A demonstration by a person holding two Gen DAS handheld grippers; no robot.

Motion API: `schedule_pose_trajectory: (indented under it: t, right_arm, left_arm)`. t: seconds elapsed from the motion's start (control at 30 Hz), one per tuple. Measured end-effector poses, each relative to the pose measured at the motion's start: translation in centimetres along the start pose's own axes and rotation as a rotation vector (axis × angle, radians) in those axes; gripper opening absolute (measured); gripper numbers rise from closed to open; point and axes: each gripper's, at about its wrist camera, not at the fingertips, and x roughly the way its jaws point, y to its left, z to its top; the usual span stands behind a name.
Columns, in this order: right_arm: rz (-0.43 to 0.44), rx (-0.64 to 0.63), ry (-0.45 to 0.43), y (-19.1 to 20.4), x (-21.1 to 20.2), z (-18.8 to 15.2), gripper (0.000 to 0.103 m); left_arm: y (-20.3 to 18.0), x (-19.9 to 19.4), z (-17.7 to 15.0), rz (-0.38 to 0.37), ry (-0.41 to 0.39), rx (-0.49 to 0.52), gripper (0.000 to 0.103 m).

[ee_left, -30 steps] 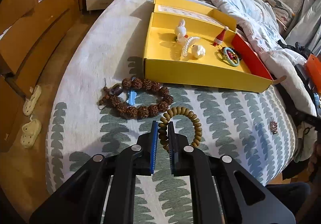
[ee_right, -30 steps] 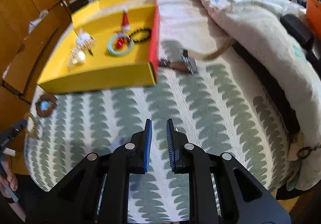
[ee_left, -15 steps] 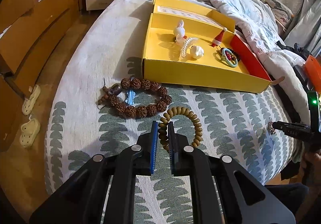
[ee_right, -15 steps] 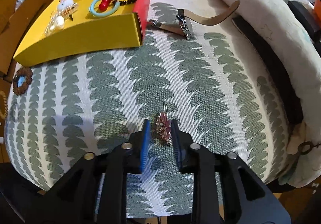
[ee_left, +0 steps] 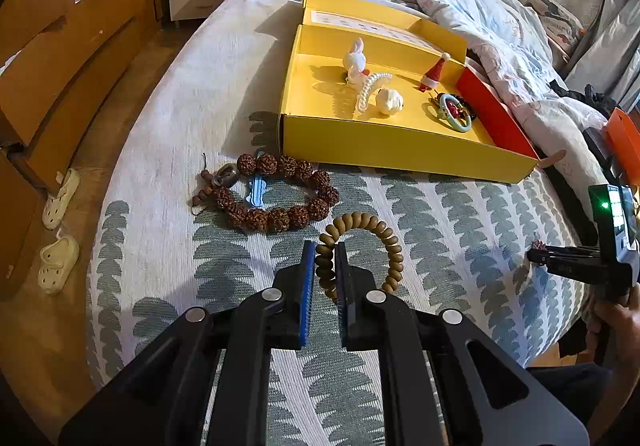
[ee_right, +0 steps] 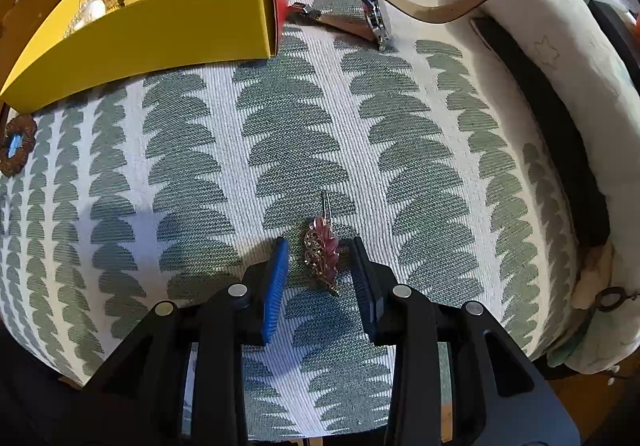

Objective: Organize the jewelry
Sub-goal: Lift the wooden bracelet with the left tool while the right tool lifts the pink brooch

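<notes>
My left gripper (ee_left: 323,252) is shut on an olive bead bracelet (ee_left: 372,228) that lies on the patterned bedspread. A dark brown bead bracelet (ee_left: 280,216) with a blue clip (ee_left: 255,192) inside it lies just beyond. My right gripper (ee_right: 320,246) is open, its jaws either side of a pink leaf brooch (ee_right: 323,254) lying on the bedspread. The yellow box (ee_left: 400,148) holds several trinkets; it also shows in the right wrist view (ee_right: 160,34). The right gripper also shows at the right edge of the left wrist view (ee_left: 534,250).
A brown leather watch (ee_right: 376,16) lies by the box's red end. A crumpled duvet (ee_left: 480,18) covers the bed's far side. Wooden drawers (ee_left: 60,58) and pale slippers (ee_left: 60,230) are on the left by the floor. A black strap (ee_right: 560,150) runs along the bed's right edge.
My right gripper has come down over the brooch and opened wider around it. My left gripper has stayed shut on the olive bracelet.
</notes>
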Motion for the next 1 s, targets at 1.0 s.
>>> schedule_pose_trajectory:
  t: [1.0]
  right_arm:
    - [0.045, -0.004, -0.005, -0.5, -1.4, 0.6, 0.021]
  left_arm:
    - [-0.2, -0.4, 0.0, -0.008, -0.004, 0.0, 0.01]
